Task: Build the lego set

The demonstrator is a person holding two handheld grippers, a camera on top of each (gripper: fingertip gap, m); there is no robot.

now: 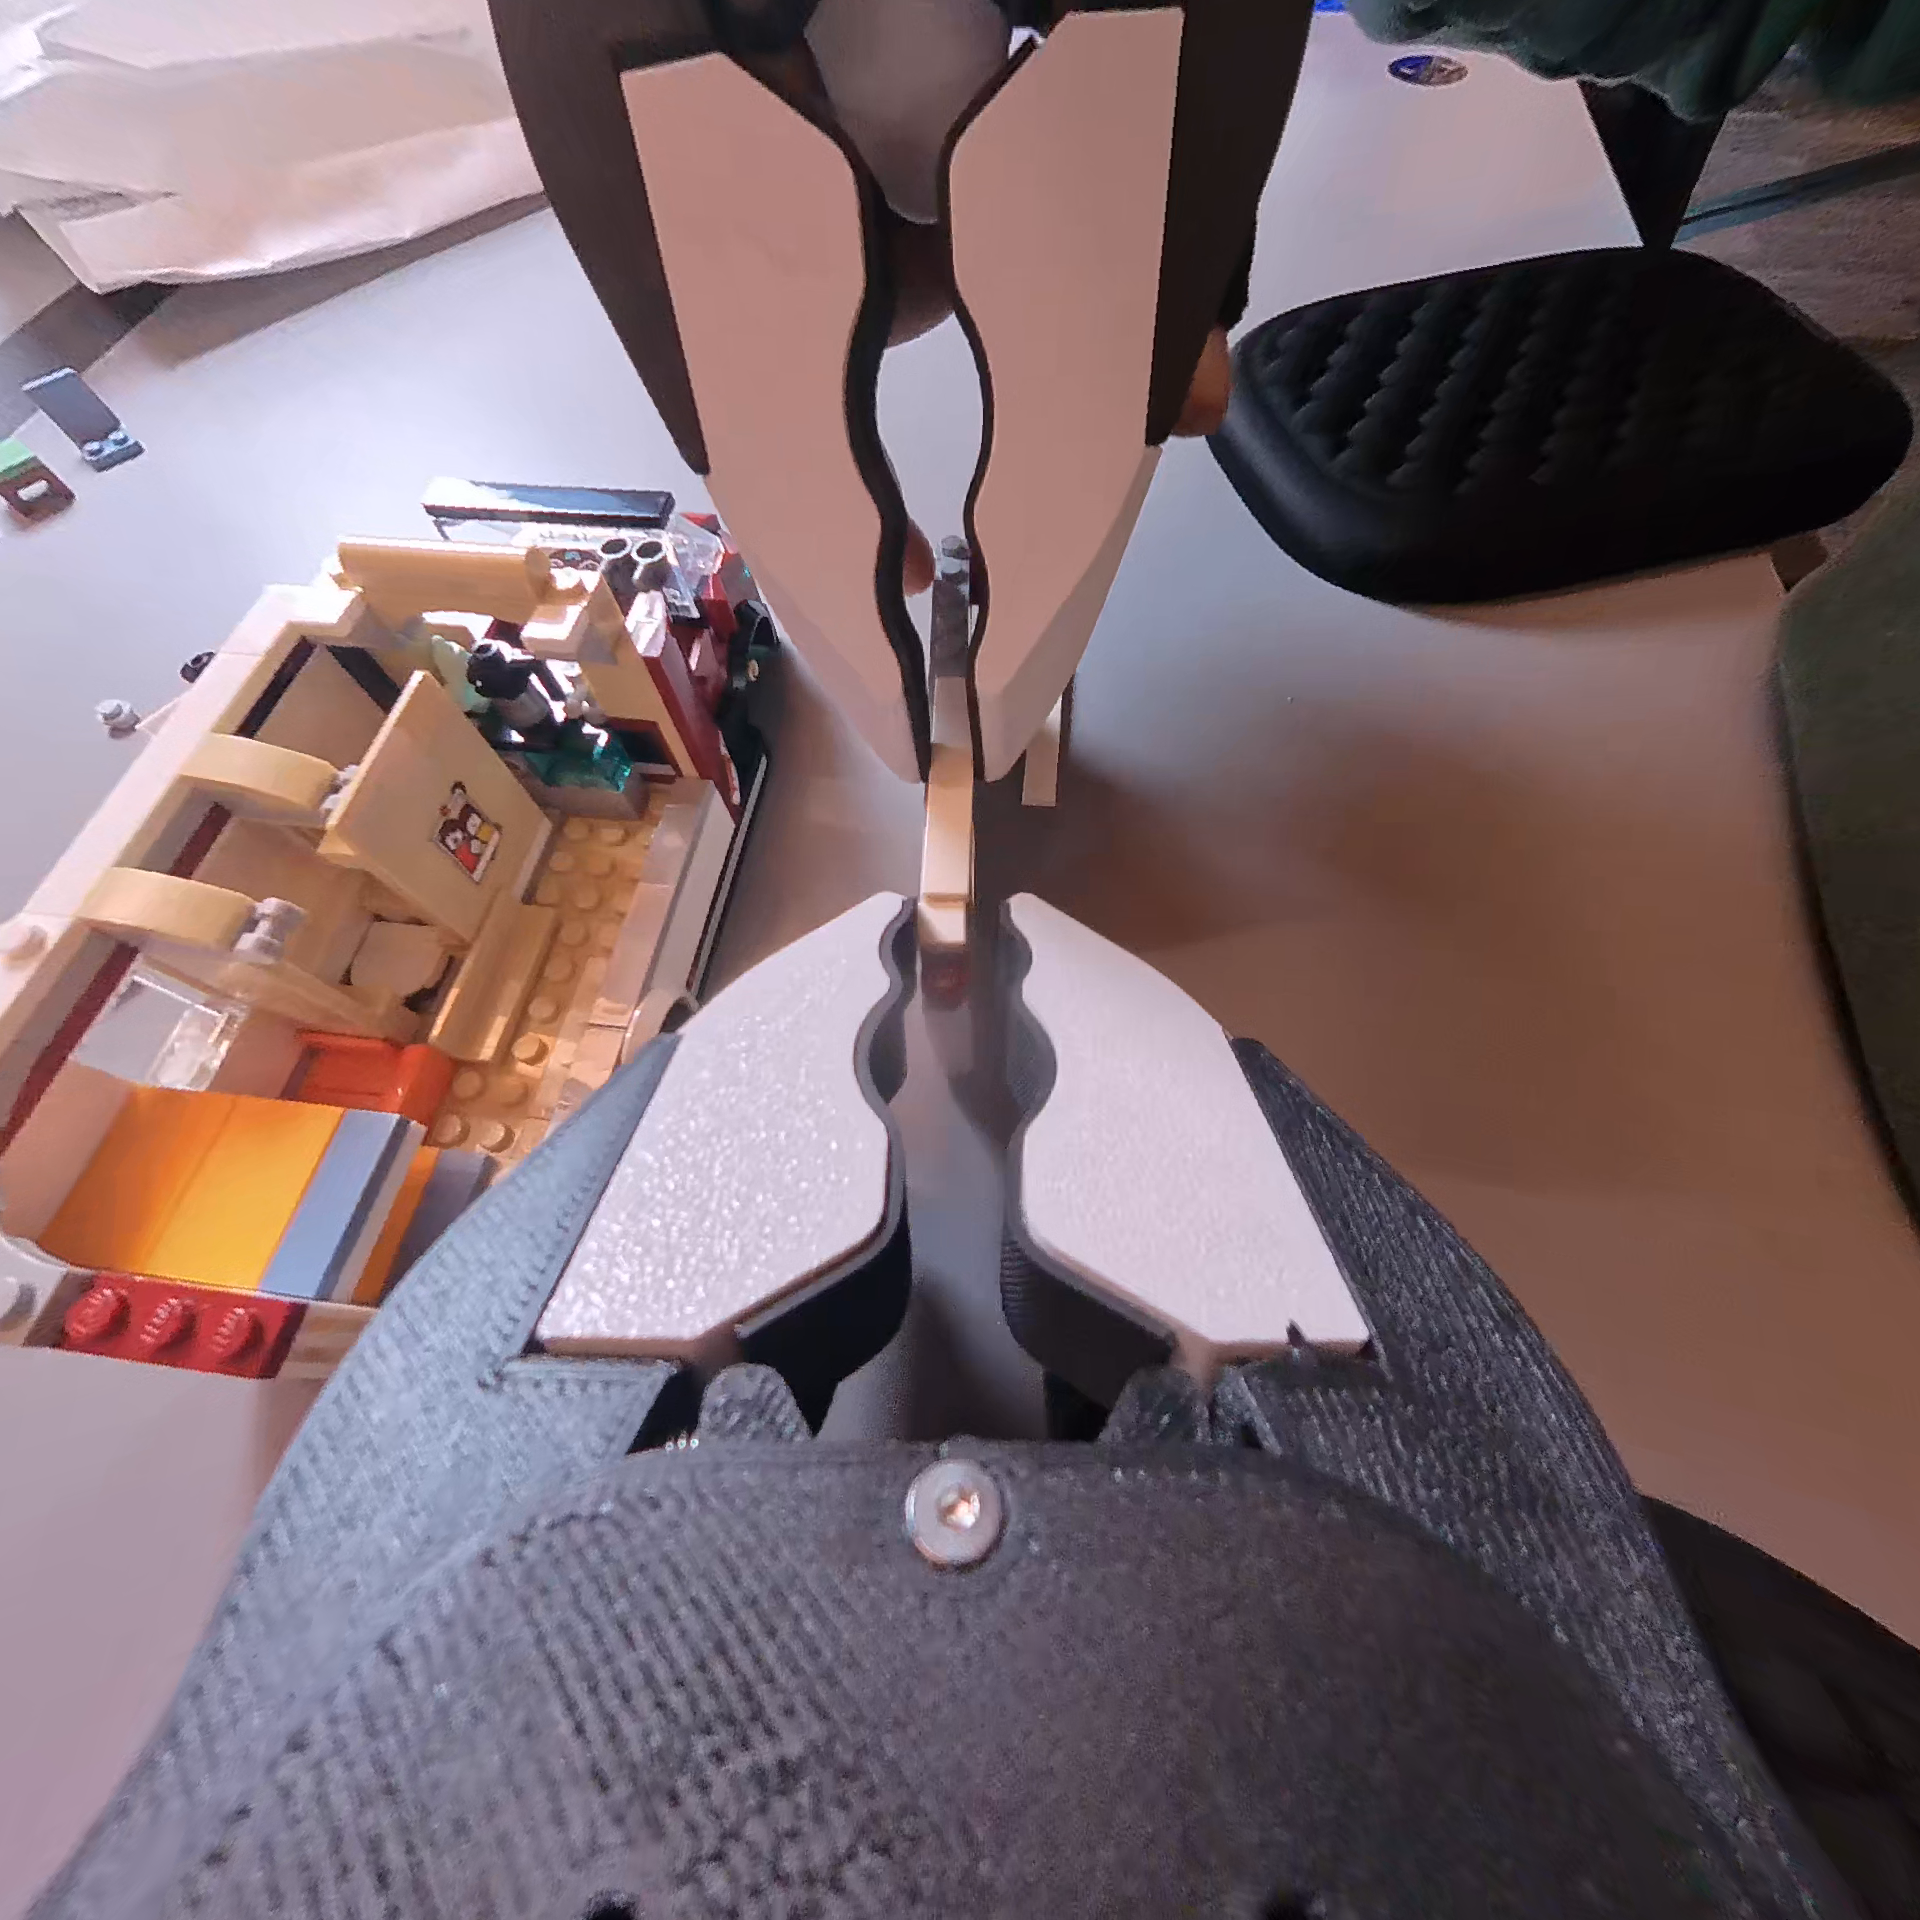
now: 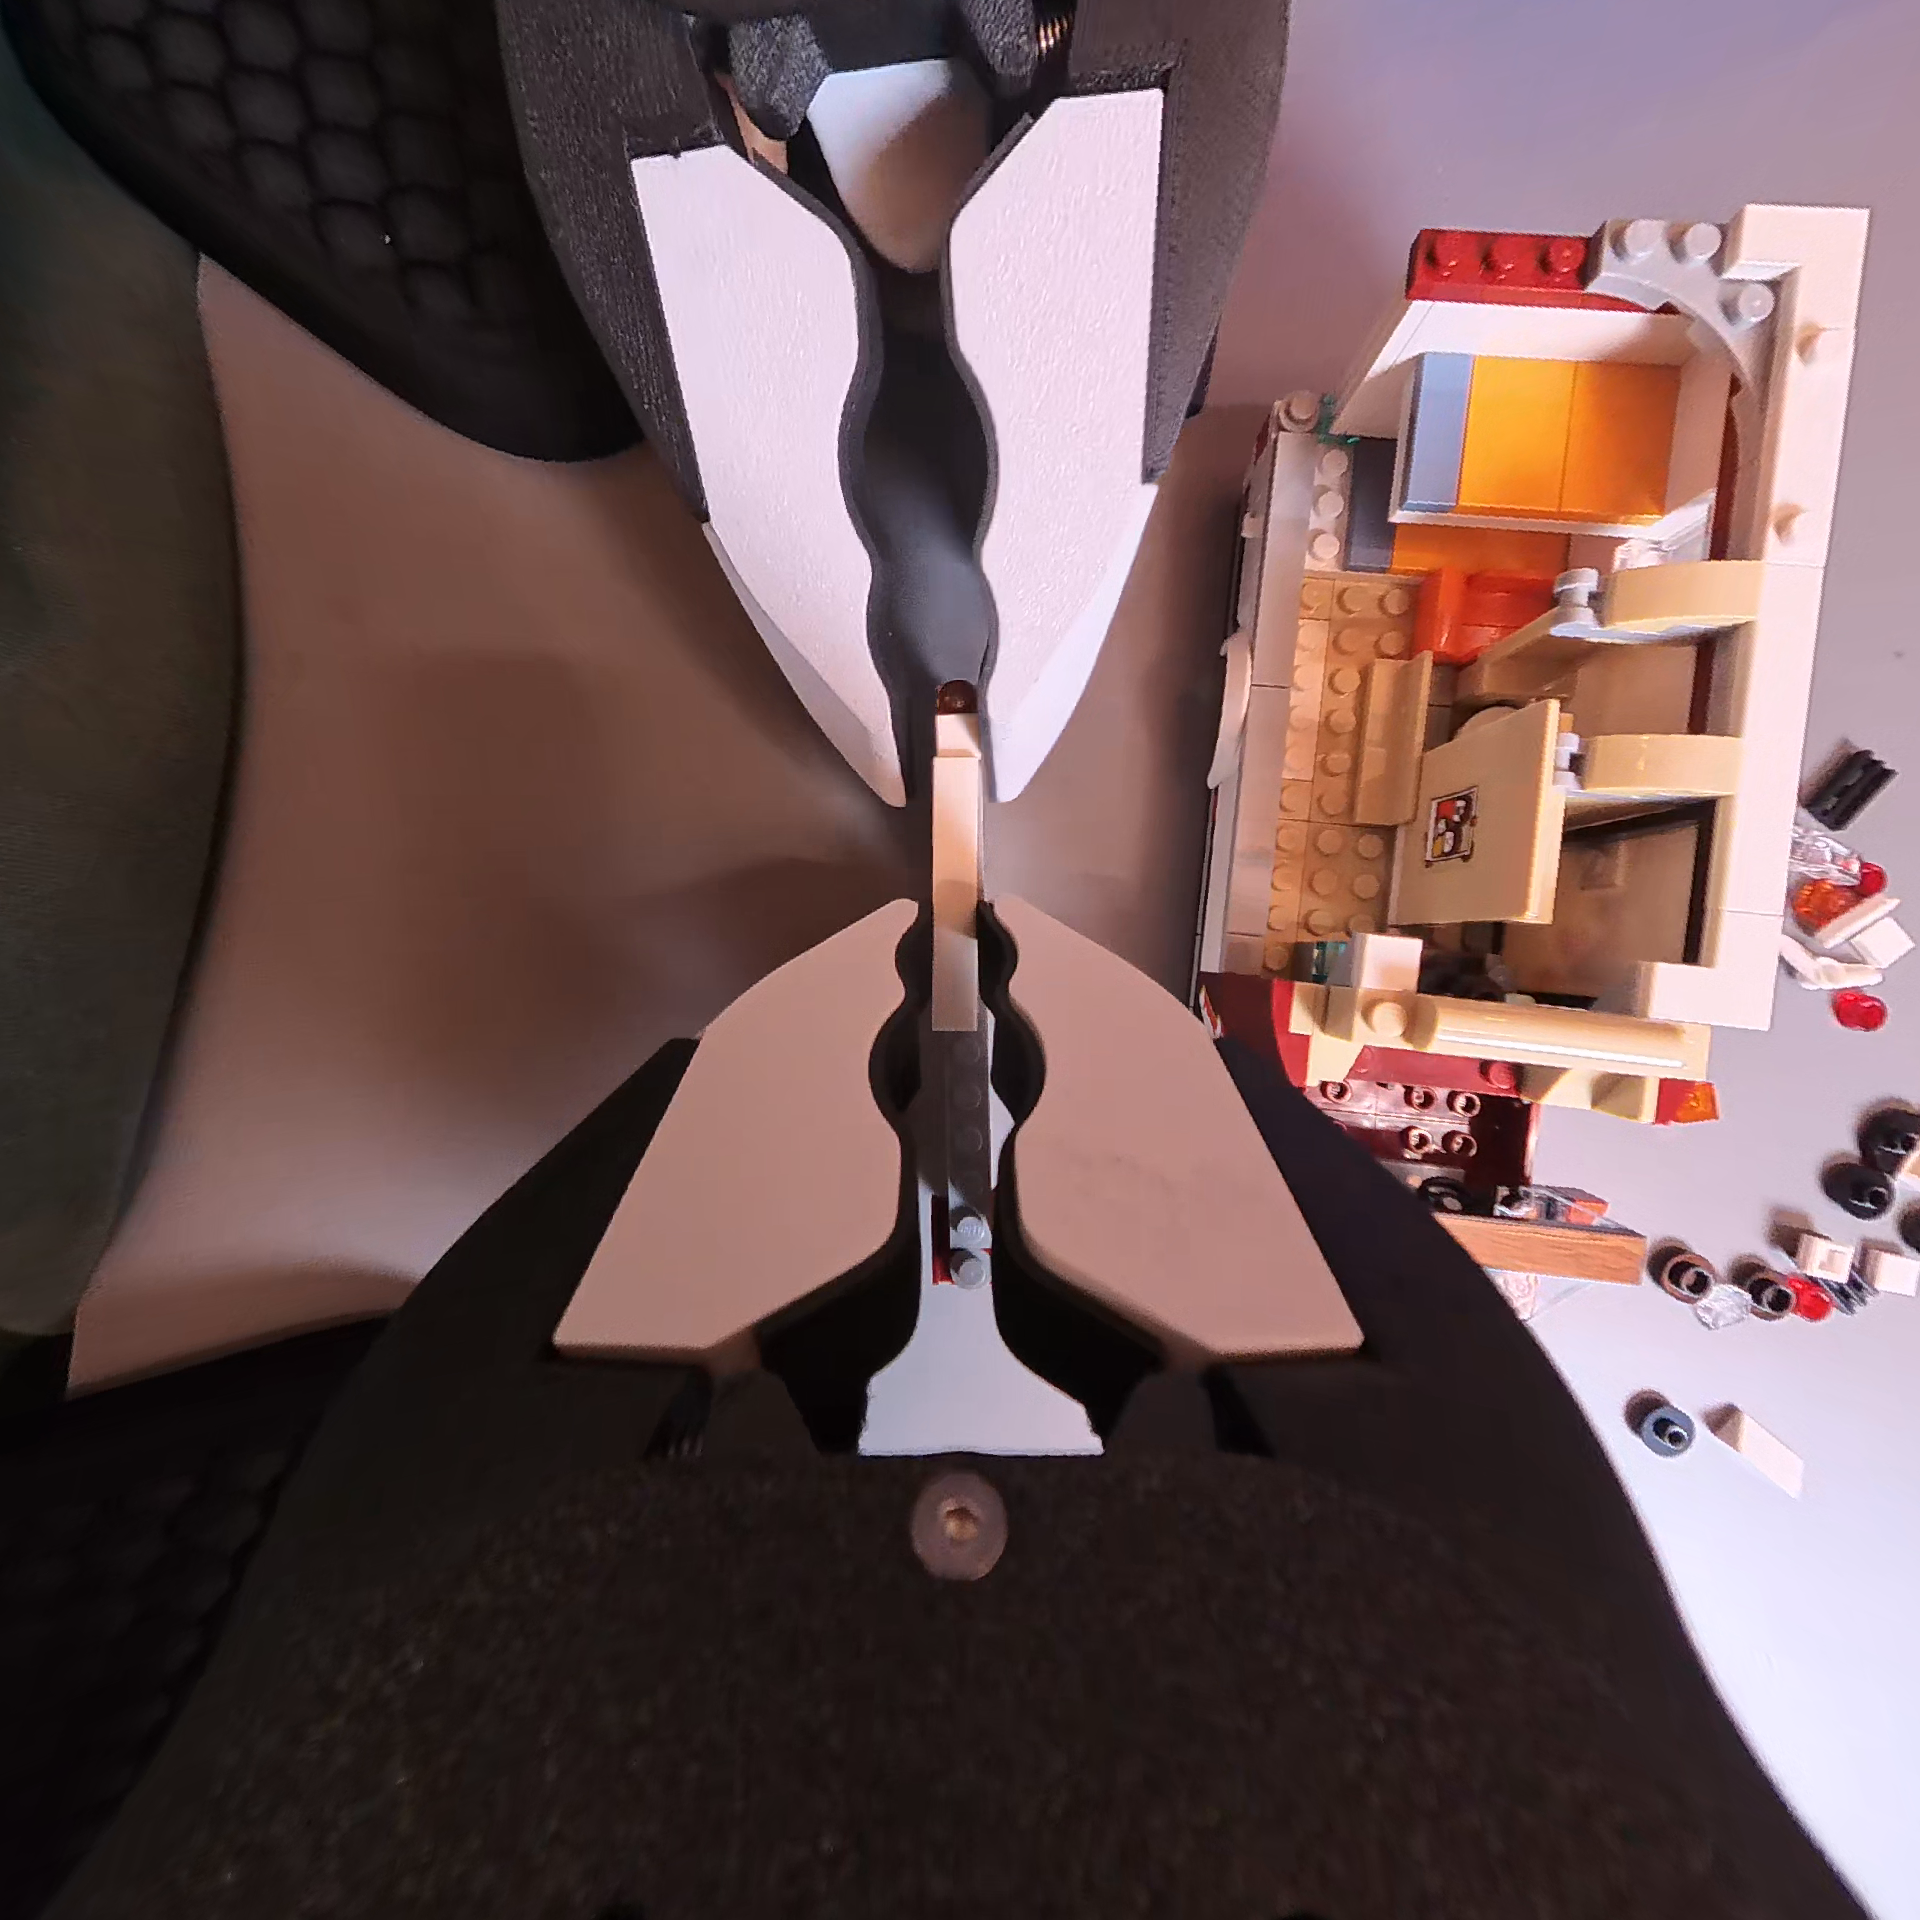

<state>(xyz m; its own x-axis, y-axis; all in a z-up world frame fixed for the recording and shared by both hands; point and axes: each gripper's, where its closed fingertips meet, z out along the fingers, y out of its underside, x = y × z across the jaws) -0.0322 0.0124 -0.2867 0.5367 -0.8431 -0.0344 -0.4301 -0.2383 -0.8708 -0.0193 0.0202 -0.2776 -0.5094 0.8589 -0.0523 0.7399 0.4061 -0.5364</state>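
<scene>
Left wrist view: the left gripper (image 1: 951, 935) stands over the pale bench (image 1: 1403, 987) with its jaws narrow. A slim brick assembly (image 1: 948, 862), white strip on a grey plate, runs edge-on between its tips. A small gap shows between the left pad and the strip, so this gripper does not clamp it. The right gripper (image 1: 951, 769) reaches in from the far side, tips closed on the far end of the same assembly. To the left sits a brick-built camper interior (image 1: 343, 914) in tan, white and orange. A black mesh chair seat (image 1: 1558, 416) lies beyond the bench's right edge. Brown paper (image 1: 208, 156) lies at the far left corner.

Right wrist view: the right gripper (image 2: 951, 925) has narrow jaws pressing both sides of the assembly (image 2: 956, 883); its grey plate extends back between the fingers. The left gripper (image 2: 945, 769) faces it, tips beside the other end. The camper interior (image 2: 1558, 675) stands to the right, with loose small bricks (image 2: 1849, 1195) scattered by the bench's right edge.
</scene>
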